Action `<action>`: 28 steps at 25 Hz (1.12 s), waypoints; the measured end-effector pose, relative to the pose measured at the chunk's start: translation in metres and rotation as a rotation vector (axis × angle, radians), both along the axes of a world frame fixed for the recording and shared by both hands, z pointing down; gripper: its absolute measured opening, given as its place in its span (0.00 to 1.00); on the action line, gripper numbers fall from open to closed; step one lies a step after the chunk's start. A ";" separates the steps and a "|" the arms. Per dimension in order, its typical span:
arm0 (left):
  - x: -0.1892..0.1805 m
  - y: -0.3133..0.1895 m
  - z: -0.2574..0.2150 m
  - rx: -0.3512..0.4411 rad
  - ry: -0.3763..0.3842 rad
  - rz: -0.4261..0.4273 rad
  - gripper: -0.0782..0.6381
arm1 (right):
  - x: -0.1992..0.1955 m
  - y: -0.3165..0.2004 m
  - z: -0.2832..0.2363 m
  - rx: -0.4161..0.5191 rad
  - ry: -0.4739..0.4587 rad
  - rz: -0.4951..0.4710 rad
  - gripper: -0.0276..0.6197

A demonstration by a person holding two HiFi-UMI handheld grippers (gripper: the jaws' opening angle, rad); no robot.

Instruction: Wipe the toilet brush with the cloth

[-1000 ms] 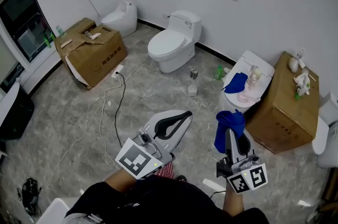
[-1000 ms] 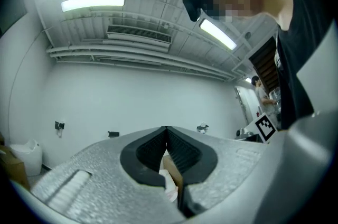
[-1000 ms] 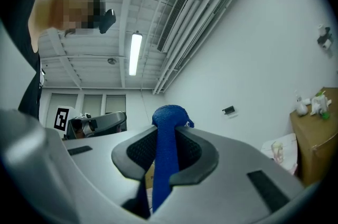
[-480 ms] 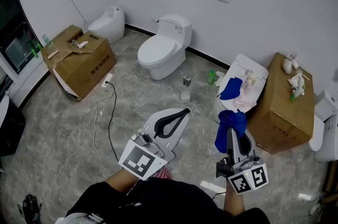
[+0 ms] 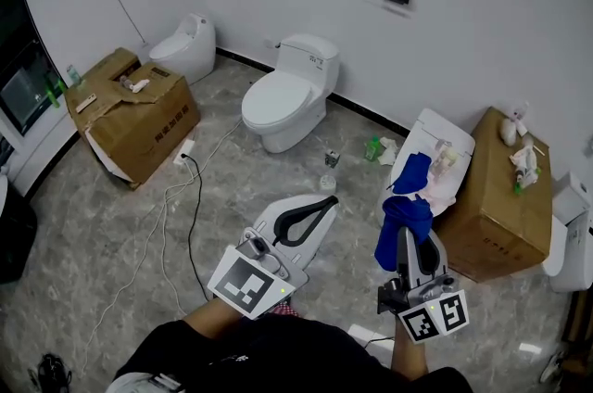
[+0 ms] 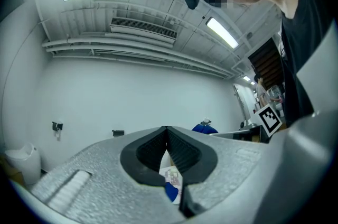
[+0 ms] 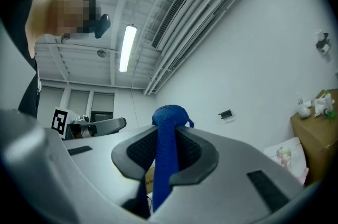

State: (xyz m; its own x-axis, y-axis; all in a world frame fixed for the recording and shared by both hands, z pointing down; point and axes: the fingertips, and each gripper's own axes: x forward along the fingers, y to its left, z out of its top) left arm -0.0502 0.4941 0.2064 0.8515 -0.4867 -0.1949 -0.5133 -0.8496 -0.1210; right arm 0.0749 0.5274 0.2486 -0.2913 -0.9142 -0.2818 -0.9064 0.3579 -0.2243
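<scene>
Big grey floor [image 5: 139,224] ahead of me, and the white toilet [image 5: 283,99] by the far wall is my marker. Left of the toilet sits an open box [image 5: 139,118]. Right of it, and nearer me, there's a second toilet [image 5: 445,133] with its lid down, hard against another box [image 5: 505,196]. A spare blue rag [image 5: 412,173] and something pink lie on that lid.

Now my tongs, both low in front of me and well short of the toilet. My right tongs [image 7: 166,146] are clamped on the blue cloth [image 5: 397,229], which stands bunched above the tips and hangs down below them. My left tongs [image 5: 326,202] are pressed together with nothing in them, tips aimed towards the toilet.

The brush? I can't pick it out for sure. A few small things [image 5: 331,158] stand on the floor just right of the toilet's bowl, too small to name. If it's there, it lies ahead, about midway between my tongs, with the free left best placed to lift it.
</scene>
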 end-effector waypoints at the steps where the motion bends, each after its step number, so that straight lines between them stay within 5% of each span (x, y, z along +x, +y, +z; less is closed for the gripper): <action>1: -0.004 -0.007 0.001 -0.003 -0.003 0.000 0.12 | -0.005 -0.007 0.000 -0.001 0.000 -0.001 0.14; 28: -0.080 -0.136 0.019 -0.011 -0.016 0.028 0.12 | -0.084 -0.128 0.013 -0.036 -0.006 0.036 0.14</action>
